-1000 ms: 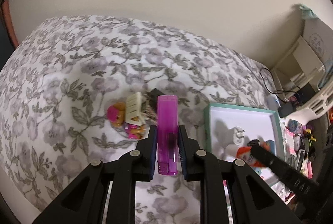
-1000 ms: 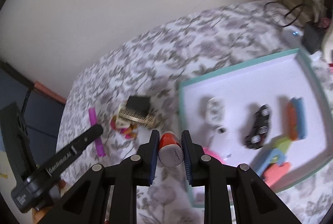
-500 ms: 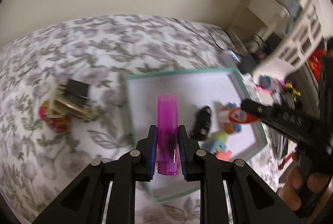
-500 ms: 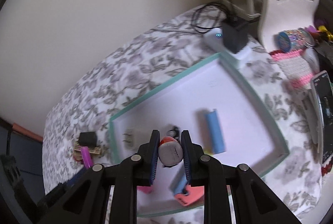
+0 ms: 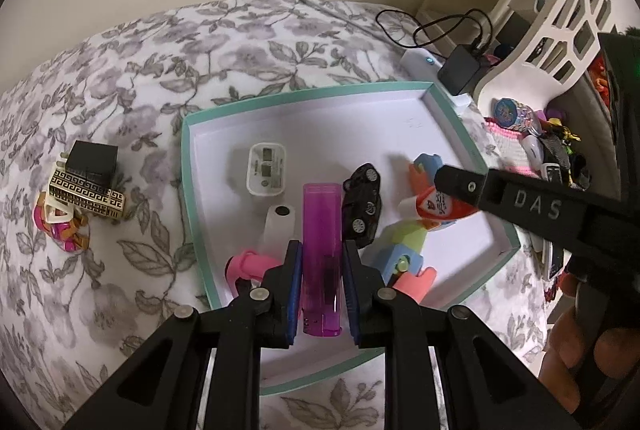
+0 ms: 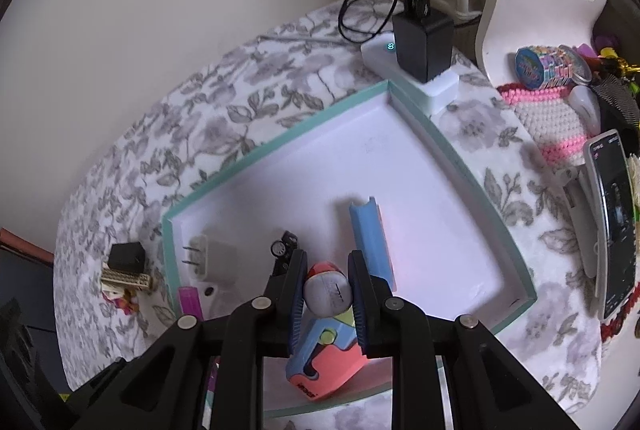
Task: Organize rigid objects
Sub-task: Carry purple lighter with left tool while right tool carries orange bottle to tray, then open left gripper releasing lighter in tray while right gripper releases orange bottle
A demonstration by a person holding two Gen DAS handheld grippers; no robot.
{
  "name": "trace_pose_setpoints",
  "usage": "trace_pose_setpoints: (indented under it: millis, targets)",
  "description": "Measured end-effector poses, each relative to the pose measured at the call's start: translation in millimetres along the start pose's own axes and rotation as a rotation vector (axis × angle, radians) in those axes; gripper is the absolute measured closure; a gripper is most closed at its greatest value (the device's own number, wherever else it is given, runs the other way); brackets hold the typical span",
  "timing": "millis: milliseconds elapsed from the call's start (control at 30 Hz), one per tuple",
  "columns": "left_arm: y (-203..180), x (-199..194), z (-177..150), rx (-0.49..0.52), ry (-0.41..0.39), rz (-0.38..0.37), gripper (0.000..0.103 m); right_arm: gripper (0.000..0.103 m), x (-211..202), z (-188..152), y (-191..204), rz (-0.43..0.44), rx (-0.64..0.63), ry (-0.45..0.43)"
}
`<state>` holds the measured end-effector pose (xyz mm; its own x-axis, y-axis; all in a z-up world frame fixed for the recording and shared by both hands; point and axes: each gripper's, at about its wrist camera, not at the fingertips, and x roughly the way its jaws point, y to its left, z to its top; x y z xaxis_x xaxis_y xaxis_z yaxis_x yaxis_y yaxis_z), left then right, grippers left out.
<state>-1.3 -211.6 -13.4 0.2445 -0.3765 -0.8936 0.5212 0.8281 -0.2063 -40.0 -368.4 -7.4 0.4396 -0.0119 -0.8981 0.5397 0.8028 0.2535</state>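
Left gripper (image 5: 321, 272) clamps the purple lighter (image 5: 321, 254), long axis pointing away along the fingers, above the near-left part of the teal tray (image 5: 188, 166) on the bed (image 5: 120, 70). Right gripper (image 6: 327, 296) grips a small red-and-white capsule toy (image 6: 328, 292) above the tray's near-right part, over the blue-and-coral block (image 6: 326, 362). Release looks like straight down for both. Black toy car (image 5: 363, 204) lies just right of the lighter. Tray floor under each load is hidden; height above it unclear.

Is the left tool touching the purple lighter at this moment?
Touching. The left wrist view shows the lighter clamped in the left tool, both blue pads pressed against its sides with no gap, held above the tray.
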Motion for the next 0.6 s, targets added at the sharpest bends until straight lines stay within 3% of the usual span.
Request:
trace_pose_setpoints:
  millis: [367, 600]
  targets:
    - [2, 7, 1, -0.011, 0.021, 0.003, 0.083, 0.08, 12, -5, 0, -0.008, -0.004, 0.048]
    - [6, -3, 5, -0.032, 0.001, -0.016, 0.064, 0.08, 4, -3, 3, -0.003, -0.008, 0.03]
